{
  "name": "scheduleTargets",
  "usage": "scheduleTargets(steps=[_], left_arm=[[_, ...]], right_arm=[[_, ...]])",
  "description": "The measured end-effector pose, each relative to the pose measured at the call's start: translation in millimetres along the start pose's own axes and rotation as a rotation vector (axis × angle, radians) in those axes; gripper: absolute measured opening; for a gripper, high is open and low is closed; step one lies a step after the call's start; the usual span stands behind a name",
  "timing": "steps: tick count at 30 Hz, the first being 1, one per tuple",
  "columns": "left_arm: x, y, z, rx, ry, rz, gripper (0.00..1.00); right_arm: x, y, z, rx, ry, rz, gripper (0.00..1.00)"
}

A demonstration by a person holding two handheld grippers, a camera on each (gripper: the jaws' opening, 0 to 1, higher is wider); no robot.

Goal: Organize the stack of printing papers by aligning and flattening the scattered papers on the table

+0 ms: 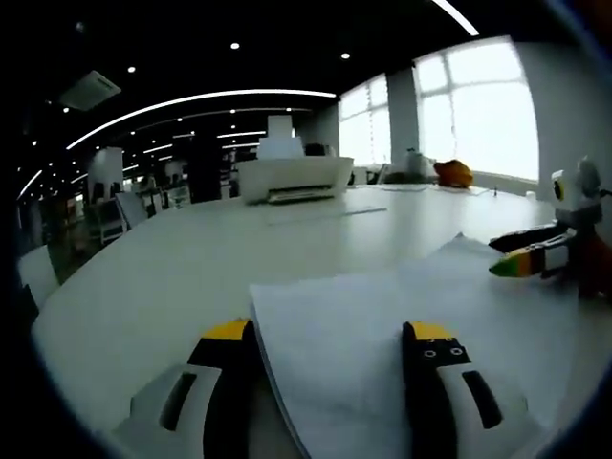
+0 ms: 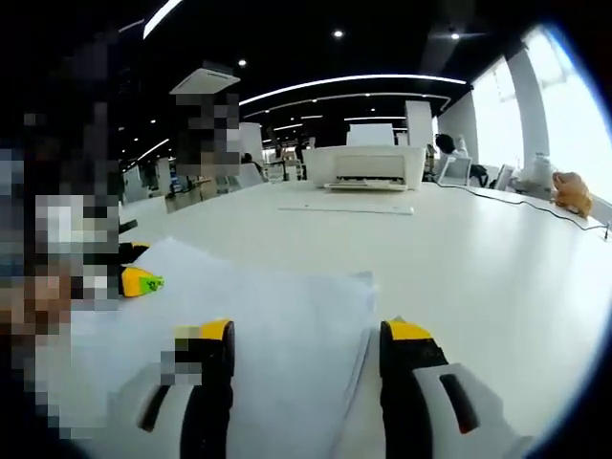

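**Q:** Comparing the two views, what does each one add?

**A:** Left gripper view: the left gripper (image 1: pixel 330 342) stands with its two fingers (image 1: pixel 428 346) spread, and the near corner of the paper stack (image 1: pixel 382 316) lies between them on the white table (image 1: pixel 143 268). The left finger sits just outside the stack's left edge; the right finger rests over the sheets. Whether either tip touches the paper cannot be told. To the right of the fingers the right gripper (image 1: pixel 516 256) enters, its yellow-and-green tips at the far corner of the stack.

Right gripper view: the right gripper (image 2: pixel 306 339) also has its fingers (image 2: pixel 406 344) spread. The stack's right edge runs between them, the left finger over the paper, the right finger over bare table. Left of the fingers, a yellow-green tip of the left gripper (image 2: pixel 142 281) shows at the stack's far side.

**Q:** How many of each thing?

**A:** One stack, its edges slightly fanned; the sheet count cannot be told. Two grippers, two fingers each. One white printer (image 1: pixel 295 178) beyond the fingers, with one loose flat sheet (image 2: pixel 346 207) before it. One orange object (image 1: pixel 453 173) by the windows (image 1: pixel 478 105).
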State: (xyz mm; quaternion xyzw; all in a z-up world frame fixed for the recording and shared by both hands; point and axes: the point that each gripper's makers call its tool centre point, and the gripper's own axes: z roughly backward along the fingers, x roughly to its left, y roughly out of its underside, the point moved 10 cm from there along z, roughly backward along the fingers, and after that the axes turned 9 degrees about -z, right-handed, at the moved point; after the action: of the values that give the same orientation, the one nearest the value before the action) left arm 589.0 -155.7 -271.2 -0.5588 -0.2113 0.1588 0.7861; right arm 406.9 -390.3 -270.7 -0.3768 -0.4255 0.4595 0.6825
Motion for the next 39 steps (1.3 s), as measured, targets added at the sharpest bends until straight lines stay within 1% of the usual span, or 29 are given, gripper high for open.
scheduleTargets(steps=[4,7,10,12,13,14,16,18,21,25,31,34,37,39], left_arm=[[2.1,-1.8,0.0,-0.017,-0.004,0.031,0.71],[2.7,-2.4,1.7,-0.03,-0.016,0.038,0.72],[5.1,-3.6,2.3,-0.055,-0.033,0.04,0.76],[4.7,-3.6,3.1,-0.057,-0.035,0.042,0.76],[4.5,-3.6,3.5,-0.057,-0.035,0.043,0.76],[4.4,-3.5,3.6,-0.057,-0.034,0.043,0.77],[4.9,-3.6,4.7,-0.062,-0.041,0.037,0.81],[6.9,-3.8,5.8,-0.068,-0.06,0.021,0.85],[8.1,-3.7,7.6,-0.076,-0.073,0.028,0.87],[8.3,-3.6,8.7,-0.077,-0.079,0.033,0.91],[8.2,-3.1,10.3,-0.081,-0.076,0.036,0.97],[9.0,-2.9,11.1,-0.081,-0.079,0.036,0.97],[9.7,-2.5,12.4,-0.078,-0.074,0.04,0.97],[9.8,-2.3,14.1,-0.081,-0.069,0.041,0.97]], right_arm=[[0.3,0.0,-0.4,-0.003,-0.008,-0.005,0.59],[-0.6,-0.3,0.7,-0.006,-0.009,-0.016,0.61],[-1.1,-1.0,1.7,-0.017,-0.009,-0.023,0.63],[-1.5,-1.1,2.0,-0.02,-0.006,-0.02,0.65],[-1.7,-1.2,2.2,-0.022,-0.004,-0.016,0.67],[-2.0,-1.3,2.4,-0.023,-0.001,-0.013,0.72],[-3.2,-2.2,3.2,-0.045,0.023,0.001,0.78],[-4.3,-2.8,3.7,-0.048,0.027,-0.005,0.79],[-4.7,-2.9,3.9,-0.049,0.029,-0.009,0.81],[-6.8,-3.0,3.8,-0.05,0.058,0.011,0.88],[-7.6,-4.6,5.7,-0.065,0.05,-0.01,0.9],[-10.9,-6.6,8.4,-0.079,0.072,-0.023,0.9],[-15.6,-8.8,11.8,-0.096,0.078,-0.061,0.9],[-17.1,-9.7,14.6,-0.108,0.066,-0.089,0.9]])
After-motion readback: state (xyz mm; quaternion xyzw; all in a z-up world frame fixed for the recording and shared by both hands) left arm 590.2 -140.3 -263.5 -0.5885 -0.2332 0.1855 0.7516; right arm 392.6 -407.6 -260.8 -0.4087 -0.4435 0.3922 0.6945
